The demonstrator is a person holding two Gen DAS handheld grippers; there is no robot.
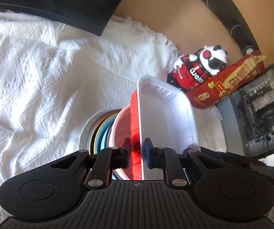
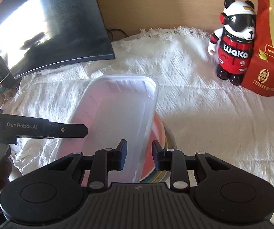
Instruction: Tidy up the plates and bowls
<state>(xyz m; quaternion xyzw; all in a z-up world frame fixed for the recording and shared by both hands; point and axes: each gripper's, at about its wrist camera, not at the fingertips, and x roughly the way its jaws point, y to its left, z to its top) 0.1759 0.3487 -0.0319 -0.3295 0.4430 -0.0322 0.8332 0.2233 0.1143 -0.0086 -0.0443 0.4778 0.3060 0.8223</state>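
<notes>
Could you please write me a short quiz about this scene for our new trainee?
1. True or false: the white tray lies directly on the cloth.
2. What stands beside the red bag? A mug; B panda figure; C bottle.
3. What are the left gripper's jaws shut on?
Key: 1 false, it sits on stacked dishes; 2 B; 3 the white tray's rim.
</notes>
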